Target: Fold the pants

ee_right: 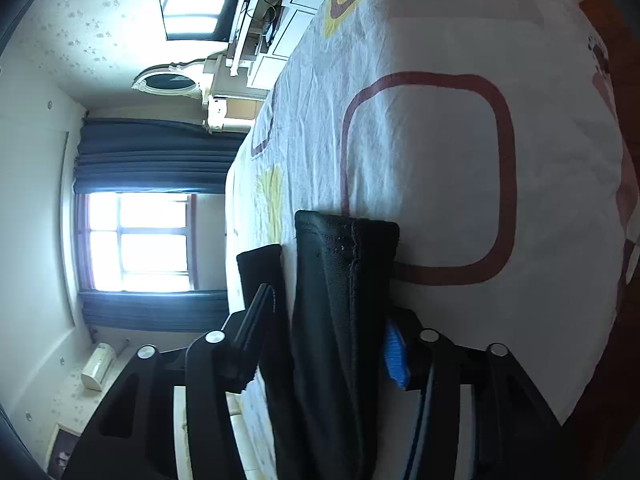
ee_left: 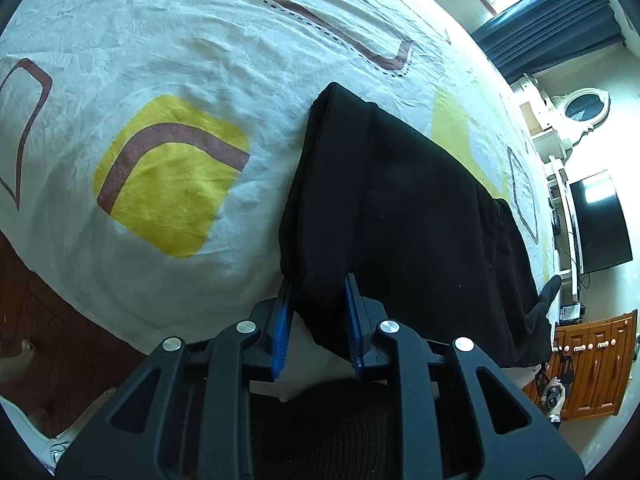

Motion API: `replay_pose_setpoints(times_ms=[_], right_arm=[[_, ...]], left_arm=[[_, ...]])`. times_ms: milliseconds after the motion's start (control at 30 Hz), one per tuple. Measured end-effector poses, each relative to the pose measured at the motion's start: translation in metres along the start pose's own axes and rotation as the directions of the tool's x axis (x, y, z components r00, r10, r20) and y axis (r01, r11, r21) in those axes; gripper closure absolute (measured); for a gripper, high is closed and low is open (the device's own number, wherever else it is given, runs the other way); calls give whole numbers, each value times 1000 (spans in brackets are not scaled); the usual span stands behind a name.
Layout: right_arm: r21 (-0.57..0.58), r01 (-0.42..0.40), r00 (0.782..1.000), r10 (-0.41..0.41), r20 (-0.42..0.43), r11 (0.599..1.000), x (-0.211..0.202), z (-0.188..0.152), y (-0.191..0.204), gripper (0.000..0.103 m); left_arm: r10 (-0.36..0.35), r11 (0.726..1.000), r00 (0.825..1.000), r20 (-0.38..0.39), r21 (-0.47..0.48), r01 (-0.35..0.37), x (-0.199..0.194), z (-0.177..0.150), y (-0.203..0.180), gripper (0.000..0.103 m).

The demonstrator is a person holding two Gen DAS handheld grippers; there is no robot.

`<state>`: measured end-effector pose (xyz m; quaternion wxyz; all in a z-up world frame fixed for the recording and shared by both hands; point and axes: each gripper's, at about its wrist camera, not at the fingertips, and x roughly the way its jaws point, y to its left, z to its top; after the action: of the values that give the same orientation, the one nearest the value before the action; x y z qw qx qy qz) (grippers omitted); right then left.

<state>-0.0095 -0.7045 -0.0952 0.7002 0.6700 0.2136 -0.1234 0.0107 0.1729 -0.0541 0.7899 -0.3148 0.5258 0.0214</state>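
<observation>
A: Nearest the lens, left tool (ee_left: 318,312): blue pads (ee_left: 282,334) closed on a bunched edge of the black pants (ee_left: 420,216).

B: And the right tool (ee_right: 328,336)?

A: Likewise clamped on a seamed edge of the pants (ee_right: 340,280), one blue pad (ee_right: 394,354) visible.

B: Location of the pants?

A: Held up off the bed sheet (ee_left: 168,80), stretched between both tools; patterned white, yellow and maroon sheet beneath. Far right: dark curtain (ee_left: 552,20), television (ee_left: 600,222).

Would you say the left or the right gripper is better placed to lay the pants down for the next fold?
Probably left: the left gripper clamps the pants above the bed; the right gripper views it side-on.
</observation>
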Motion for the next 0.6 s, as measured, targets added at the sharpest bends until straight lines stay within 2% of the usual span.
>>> replay_pose_setpoints(times_ms=[33,100,167,267,300,333,367,400,433,467,500,533,567,600], right_arm=[[-37,47,999,-47,4,998,0,1,1,83],[-98,136,990,-132,45,986,-1,10,5,92],[-125,197,977,-183,111,972,-12,20,6,92],[-75,218,970,-208,125,973,-14,31,4,89],[-59,240,961,-228,154,969,-18,29,6,82],[-44,273,943,-258,211,961,-24,30,10,58],[-26,297,918,-278,282,955,-32,32,15,40],[-4,315,879,-290,379,949,-46,33,19,31],[5,331,844,-299,445,944,-55,33,25,31],[-21,327,844,-282,457,945,-56,36,33,31],[-71,300,876,-245,417,951,-50,38,41,31],[-123,263,915,-207,347,957,-32,41,52,31],[-165,222,948,-174,265,961,-14,39,61,31],[-191,175,973,-140,183,966,7,35,69,31]], left_arm=[[-3,1000,1000,1,-1,3,-1,0,0,81],[-12,1000,1000,6,-1,12,-2,0,0,81],[-20,1000,1000,11,5,20,-5,1,-1,81],[-13,1000,1000,24,29,13,-10,0,-5,81],[-8,999,999,35,34,7,-12,0,-6,81],[-1,999,999,52,42,-1,-16,0,-9,80],[14,998,997,78,56,-18,-22,0,-12,80],[34,996,993,114,75,-43,-29,0,-16,75],[53,993,986,159,96,-69,-36,0,-21,62],[73,988,976,207,116,-99,-44,-1,-26,54],[89,983,962,257,134,-126,-51,-1,-31,39],[91,980,952,293,145,-138,-56,-1,-36,31],[76,979,948,310,155,-129,-58,1,-40,29],[54,981,949,311,159,-108,-58,3,-44,23]])
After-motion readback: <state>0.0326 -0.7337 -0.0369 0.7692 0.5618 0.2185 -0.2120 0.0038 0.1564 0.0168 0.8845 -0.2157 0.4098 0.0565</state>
